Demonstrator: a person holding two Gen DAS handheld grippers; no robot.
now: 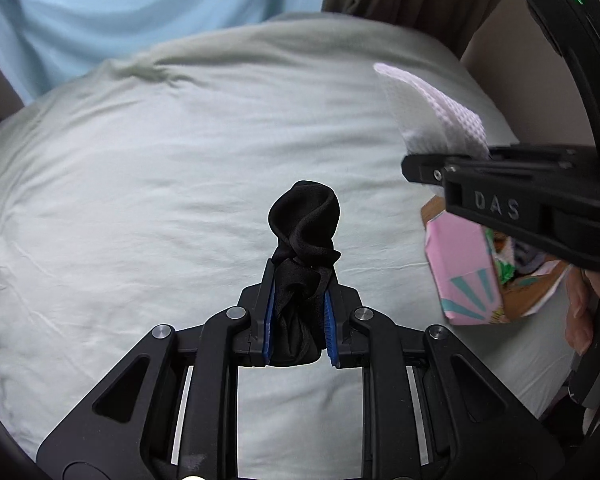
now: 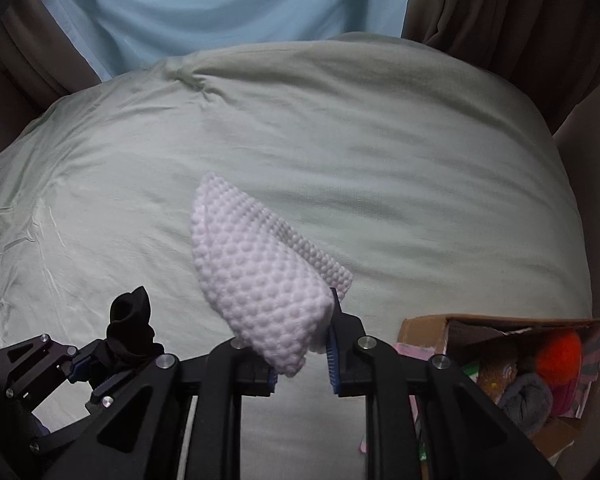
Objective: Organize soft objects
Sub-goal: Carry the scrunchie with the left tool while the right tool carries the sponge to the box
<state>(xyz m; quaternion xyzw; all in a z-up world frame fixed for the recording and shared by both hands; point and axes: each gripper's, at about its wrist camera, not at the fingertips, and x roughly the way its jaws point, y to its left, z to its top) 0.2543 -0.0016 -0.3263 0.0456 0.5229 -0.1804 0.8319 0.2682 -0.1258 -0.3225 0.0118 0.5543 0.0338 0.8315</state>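
A bunched black sock (image 1: 306,216) sticks up from my left gripper (image 1: 300,276), which is shut on it between the blue pads. It hangs above the pale green bed cover (image 1: 140,200). In the right wrist view the same sock (image 2: 130,320) and left gripper (image 2: 120,356) sit at the lower left. My right gripper (image 2: 300,320) is shut on a white bumpy-textured cloth (image 2: 260,272), folded into a cone and lifted off the cover (image 2: 420,180). From the left wrist view, the right gripper (image 1: 410,172) enters from the right with the white cloth (image 1: 432,112) rising from it.
An open cardboard box (image 2: 460,324) with pink patterned sides (image 1: 460,272) stands at the bed's right edge, holding an orange fluffy item (image 2: 560,352), a grey soft item (image 2: 528,400) and others. Brown curtains (image 2: 480,0) and a light blue curtain (image 2: 220,0) hang behind the bed.
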